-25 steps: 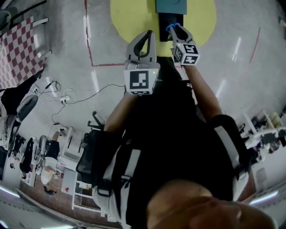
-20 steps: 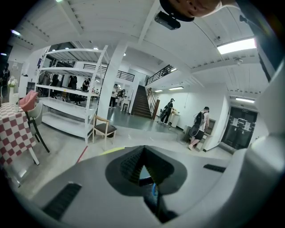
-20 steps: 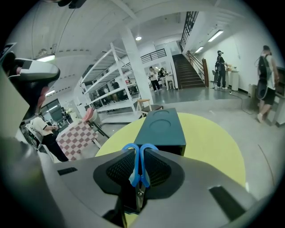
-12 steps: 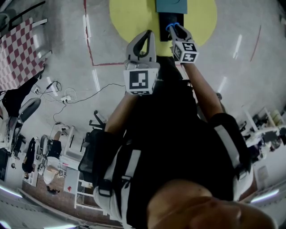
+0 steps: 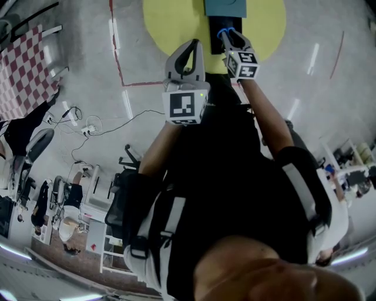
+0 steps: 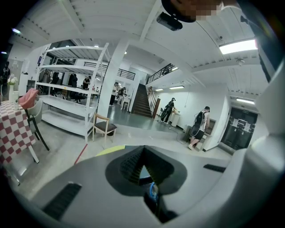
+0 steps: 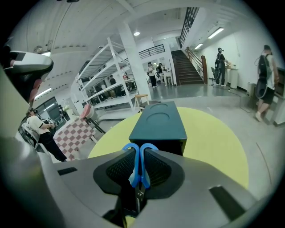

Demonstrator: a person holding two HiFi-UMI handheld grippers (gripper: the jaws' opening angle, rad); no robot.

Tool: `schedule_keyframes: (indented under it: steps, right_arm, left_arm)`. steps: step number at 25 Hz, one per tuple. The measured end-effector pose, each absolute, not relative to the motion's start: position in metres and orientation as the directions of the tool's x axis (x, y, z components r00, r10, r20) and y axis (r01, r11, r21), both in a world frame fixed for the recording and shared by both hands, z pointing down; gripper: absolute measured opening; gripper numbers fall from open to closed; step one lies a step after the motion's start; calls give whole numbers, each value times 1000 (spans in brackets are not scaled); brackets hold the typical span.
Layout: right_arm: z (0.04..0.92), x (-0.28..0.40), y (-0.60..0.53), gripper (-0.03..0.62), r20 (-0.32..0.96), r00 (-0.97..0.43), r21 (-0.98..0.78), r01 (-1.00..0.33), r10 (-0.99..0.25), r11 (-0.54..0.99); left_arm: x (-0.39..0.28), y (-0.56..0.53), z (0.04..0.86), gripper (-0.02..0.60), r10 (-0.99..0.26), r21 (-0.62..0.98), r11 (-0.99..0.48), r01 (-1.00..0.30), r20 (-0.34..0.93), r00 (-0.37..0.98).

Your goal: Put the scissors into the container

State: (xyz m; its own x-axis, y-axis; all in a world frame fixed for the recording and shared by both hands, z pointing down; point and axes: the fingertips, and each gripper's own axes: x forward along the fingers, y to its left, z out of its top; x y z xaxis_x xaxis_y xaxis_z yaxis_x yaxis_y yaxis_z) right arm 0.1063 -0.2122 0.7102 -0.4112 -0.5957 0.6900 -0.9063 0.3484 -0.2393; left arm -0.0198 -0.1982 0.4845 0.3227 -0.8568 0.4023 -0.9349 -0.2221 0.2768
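Blue-handled scissors (image 7: 137,165) are clamped between the jaws of my right gripper (image 7: 139,151), with the handle loops sticking out toward a dark teal box container (image 7: 158,121). That container stands just ahead on a round yellow table (image 7: 213,142). In the head view the right gripper (image 5: 229,35) holds the scissors (image 5: 225,32) at the near end of the container (image 5: 225,7). My left gripper (image 5: 194,43) hovers left of it over the table's near edge (image 5: 170,26). Its jaws (image 6: 143,149) meet at the tip, with nothing between them.
A red line (image 5: 116,56) is marked on the floor left of the table. A checked tablecloth table (image 5: 23,67) and cables (image 5: 88,128) lie further left. White shelves (image 6: 67,89), a chair (image 6: 105,128) and several people stand in the hall.
My right gripper has edged forward with the scissors, closer to the container. The left gripper has barely moved.
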Motion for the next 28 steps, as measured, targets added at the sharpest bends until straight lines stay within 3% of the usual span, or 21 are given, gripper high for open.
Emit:
schedule_keyframes:
  steps: [28]
  right_arm:
    - [760,108,-242,69,824,-303,-186,-943,-479,277]
  left_arm:
    - [-11,-204,492,-3,-849,287,-221,-932,414,329]
